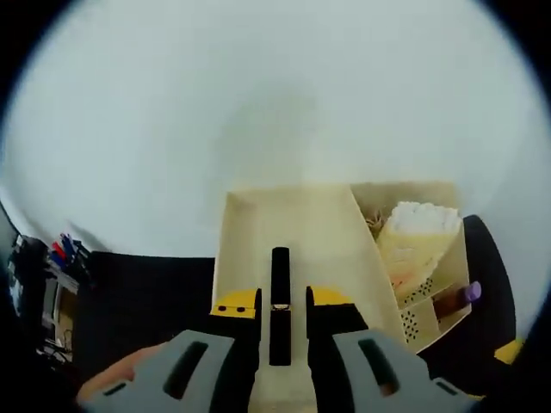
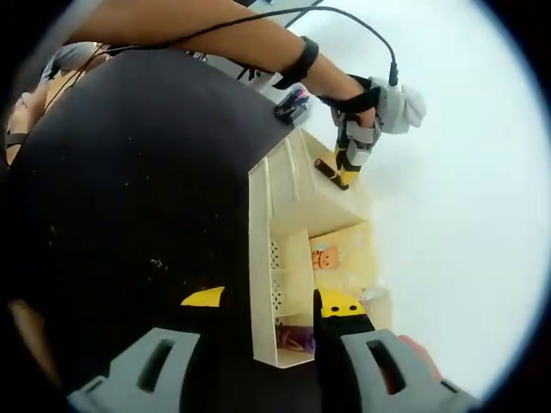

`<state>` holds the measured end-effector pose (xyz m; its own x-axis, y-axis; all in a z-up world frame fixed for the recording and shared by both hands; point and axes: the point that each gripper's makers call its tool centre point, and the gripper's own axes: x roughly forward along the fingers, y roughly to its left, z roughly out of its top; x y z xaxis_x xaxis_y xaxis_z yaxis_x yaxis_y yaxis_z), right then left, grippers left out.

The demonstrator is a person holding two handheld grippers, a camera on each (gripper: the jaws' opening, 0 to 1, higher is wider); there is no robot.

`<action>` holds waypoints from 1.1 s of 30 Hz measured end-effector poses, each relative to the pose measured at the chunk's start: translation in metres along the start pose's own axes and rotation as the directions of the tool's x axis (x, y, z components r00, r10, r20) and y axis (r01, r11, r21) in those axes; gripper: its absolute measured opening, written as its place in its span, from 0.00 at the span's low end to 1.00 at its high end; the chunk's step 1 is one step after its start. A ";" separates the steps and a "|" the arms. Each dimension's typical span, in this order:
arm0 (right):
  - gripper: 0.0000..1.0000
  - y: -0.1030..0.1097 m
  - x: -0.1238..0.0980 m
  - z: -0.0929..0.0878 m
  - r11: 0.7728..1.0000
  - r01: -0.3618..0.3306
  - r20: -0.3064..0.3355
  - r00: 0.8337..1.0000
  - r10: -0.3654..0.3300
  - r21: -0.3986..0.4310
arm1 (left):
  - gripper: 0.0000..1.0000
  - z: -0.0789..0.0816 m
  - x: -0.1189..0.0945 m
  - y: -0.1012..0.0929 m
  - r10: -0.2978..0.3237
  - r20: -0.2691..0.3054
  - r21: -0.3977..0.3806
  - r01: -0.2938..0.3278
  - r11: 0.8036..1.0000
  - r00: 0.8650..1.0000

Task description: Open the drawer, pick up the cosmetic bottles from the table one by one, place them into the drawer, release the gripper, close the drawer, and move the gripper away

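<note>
One black bottle (image 1: 280,303) is sitting pinched in the left claw (image 1: 281,320), hanging over the open cream drawer (image 1: 293,232) (bare floor all round it); the right claw (image 2: 271,320) is gaping wide, straddling the organizer's (image 2: 263,258) corner on the dark counter (image 2: 129,189).

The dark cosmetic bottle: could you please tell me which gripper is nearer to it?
Left. The left gripper holds the dark cosmetic bottle between its fingers above the drawer; the right gripper sits at the organizer's far end.
</note>
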<state>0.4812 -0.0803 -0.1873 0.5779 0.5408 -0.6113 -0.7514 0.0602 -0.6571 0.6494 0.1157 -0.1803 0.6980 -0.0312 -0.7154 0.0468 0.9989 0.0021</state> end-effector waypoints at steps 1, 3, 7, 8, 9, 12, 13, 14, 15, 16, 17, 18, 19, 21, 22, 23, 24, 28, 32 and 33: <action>0.35 0.000 0.000 0.000 1.000 0.002 -0.001 1.000 -0.002 0.003 | 0.16 -0.001 -0.003 -0.002 -0.005 -0.001 0.000 0.005 1.000 1.000; 0.35 0.001 0.000 -0.001 1.000 0.005 -0.009 1.000 -0.005 0.000 | 0.16 -0.003 -0.012 -0.003 -0.005 0.000 0.017 0.005 1.000 1.000; 0.35 0.003 0.000 -0.004 1.000 0.012 -0.025 1.000 -0.012 0.002 | 0.16 -0.006 -0.040 0.001 -0.005 0.011 0.031 0.005 1.000 1.000; 0.35 0.002 -0.002 -0.008 1.000 0.020 -0.043 0.999 -0.020 0.006 | 0.16 -0.004 -0.050 0.003 -0.008 0.024 0.029 0.007 1.000 1.000; 0.35 0.000 -0.003 -0.012 0.999 0.032 -0.064 0.997 -0.032 0.003 | 0.16 -0.003 -0.059 0.004 -0.010 0.035 0.028 0.009 1.000 0.999; 0.35 -0.002 -0.008 -0.019 0.998 0.064 -0.100 0.993 -0.063 0.005 | 0.16 -0.009 -0.091 0.001 -0.038 0.078 0.025 0.036 0.999 0.996; 0.35 -0.003 -0.011 -0.020 0.997 0.075 -0.100 0.992 -0.074 0.008 | 0.16 -0.010 -0.097 0.001 -0.043 0.083 0.021 0.042 0.999 0.996; 0.36 -0.008 -0.017 -0.018 0.993 0.115 -0.088 0.990 -0.112 0.031 | 0.16 -0.012 -0.106 0.000 -0.053 0.096 0.021 0.051 0.998 0.994; 0.36 -0.010 -0.021 -0.017 0.990 0.136 -0.082 0.988 -0.132 0.046 | 0.16 -0.013 -0.116 0.001 -0.056 0.109 0.022 0.054 0.998 0.992; 0.36 -0.016 -0.029 -0.015 0.982 0.176 -0.060 0.983 -0.172 0.067 | 0.18 -0.011 -0.124 0.002 -0.061 0.134 0.030 0.057 0.998 0.989; 0.37 -0.020 -0.035 -0.012 0.975 0.199 -0.044 0.980 -0.196 0.093 | 0.19 -0.010 -0.135 0.001 -0.070 0.153 0.041 0.065 0.997 0.986; 0.38 -0.023 -0.041 -0.010 0.967 0.223 -0.037 0.975 -0.220 0.119 | 0.23 -0.009 -0.143 0.001 -0.078 0.163 0.050 0.071 0.996 0.984; 0.41 -0.027 -0.047 -0.008 0.961 0.246 -0.032 0.969 -0.244 0.126 | 0.25 -0.010 -0.150 0.000 -0.085 0.169 0.054 0.077 0.996 0.982; 0.44 -0.037 -0.054 -0.001 0.956 0.255 -0.006 0.966 -0.257 0.147 | 0.25 -0.009 -0.161 -0.002 -0.097 0.176 0.065 0.086 0.994 0.980; 0.45 -0.038 -0.058 0.003 0.957 0.251 0.006 0.967 -0.255 0.147 | 0.26 -0.008 -0.169 -0.005 -0.105 0.192 0.082 0.091 0.992 0.976; 0.47 -0.035 -0.061 0.010 0.957 0.250 0.046 0.965 -0.259 0.147 | 0.27 -0.009 -0.175 -0.007 -0.105 0.195 0.089 0.090 0.992 0.975; 0.48 -0.030 -0.067 0.017 0.960 0.235 0.089 0.964 -0.250 0.155 | 0.27 -0.011 -0.182 -0.011 -0.110 0.198 0.103 0.091 0.991 0.974; 0.48 -0.023 -0.091 0.027 0.967 0.192 0.154 0.964 -0.218 0.164 | 0.31 -0.007 -0.210 -0.021 -0.119 0.248 0.182 0.074 0.980 0.962; 0.48 -0.028 -0.122 0.014 0.948 0.303 0.108 0.944 -0.313 0.098 | 0.38 -0.017 -0.235 -0.039 -0.166 0.286 0.221 0.104 0.970 0.944; 0.48 -0.030 -0.131 0.010 0.937 0.334 0.099 0.934 -0.344 0.104 | 0.38 -0.019 -0.242 -0.043 -0.177 0.296 0.231 0.110 0.967 0.939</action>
<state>0.4250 -0.1441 -0.0830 0.7665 0.5674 -0.3008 -0.5440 0.3247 -0.7737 0.4649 0.0806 -0.0210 0.8584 -0.2168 -0.4649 0.2871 0.9541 0.0853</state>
